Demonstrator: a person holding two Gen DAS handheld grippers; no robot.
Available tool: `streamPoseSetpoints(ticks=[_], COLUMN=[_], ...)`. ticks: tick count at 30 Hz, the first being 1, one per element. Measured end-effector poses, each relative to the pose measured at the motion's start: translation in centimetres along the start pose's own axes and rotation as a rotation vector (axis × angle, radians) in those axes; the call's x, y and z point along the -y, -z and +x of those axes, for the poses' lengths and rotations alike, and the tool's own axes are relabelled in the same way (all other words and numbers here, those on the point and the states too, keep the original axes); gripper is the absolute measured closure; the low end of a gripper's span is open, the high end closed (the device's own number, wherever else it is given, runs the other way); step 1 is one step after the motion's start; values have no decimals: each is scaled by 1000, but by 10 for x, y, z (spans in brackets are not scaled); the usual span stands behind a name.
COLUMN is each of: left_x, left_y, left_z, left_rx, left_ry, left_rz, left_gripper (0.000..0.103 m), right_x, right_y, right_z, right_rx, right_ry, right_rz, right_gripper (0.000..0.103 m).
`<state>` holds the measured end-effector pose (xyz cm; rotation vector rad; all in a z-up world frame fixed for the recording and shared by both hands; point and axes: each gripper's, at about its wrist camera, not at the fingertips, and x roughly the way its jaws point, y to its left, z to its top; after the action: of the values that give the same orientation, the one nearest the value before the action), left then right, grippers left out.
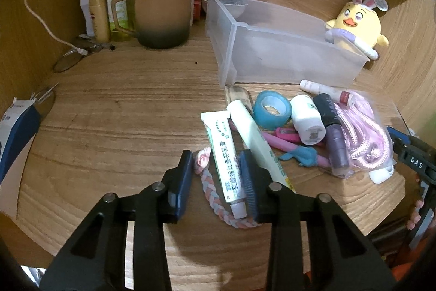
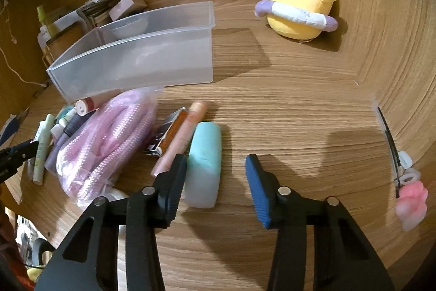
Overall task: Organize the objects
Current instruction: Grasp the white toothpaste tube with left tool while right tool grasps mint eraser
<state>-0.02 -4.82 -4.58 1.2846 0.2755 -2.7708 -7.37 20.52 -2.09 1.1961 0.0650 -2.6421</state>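
A clear plastic bin (image 1: pixel 286 56) (image 2: pixel 130 59) stands on the wooden desk. In front of it lies a pile: a white ointment tube (image 1: pixel 224 154), a pale green tube (image 1: pixel 259 138), a blue tape roll (image 1: pixel 272 108), a white bottle (image 1: pixel 308 119), a purple tube (image 1: pixel 336 143), a bagged pink rope (image 1: pixel 365 138) (image 2: pixel 109 138). My left gripper (image 1: pixel 216 162) is open, its jaws astride the ointment tube and a braided hair tie (image 1: pixel 212 190). My right gripper (image 2: pixel 215 168) is open over a mint-green case (image 2: pixel 204 162), which lies by its left finger.
A yellow chick plush (image 1: pixel 357 26) (image 2: pixel 299 2) sits at the back right. A brown mug (image 1: pixel 162 12), bottles and papers crowd the back left. A blue-white box (image 1: pixel 16 132) lies at the left edge. A pink tube (image 2: pixel 188 127) and a pink hair clip (image 2: pixel 408 198) lie nearby.
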Motion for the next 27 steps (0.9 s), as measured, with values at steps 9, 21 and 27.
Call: streamPoseSetpoints(ticks=[9, 21, 27], left_x=[7, 6, 7], left_y=[-18, -27, -42], left_z=[15, 0, -16], left_rx=[-5, 82, 141], left_ry=[-12, 6, 33], left_rz=[80, 50, 32], left_gripper=[70, 85, 85], right_x=[0, 2, 1], right_y=[-4, -6, -22], right_z=[4, -1, -18], right_rx=[4, 57, 132], right_ry=[9, 38, 39], right_rz=[-17, -19, -28], right_gripper=[62, 80, 80])
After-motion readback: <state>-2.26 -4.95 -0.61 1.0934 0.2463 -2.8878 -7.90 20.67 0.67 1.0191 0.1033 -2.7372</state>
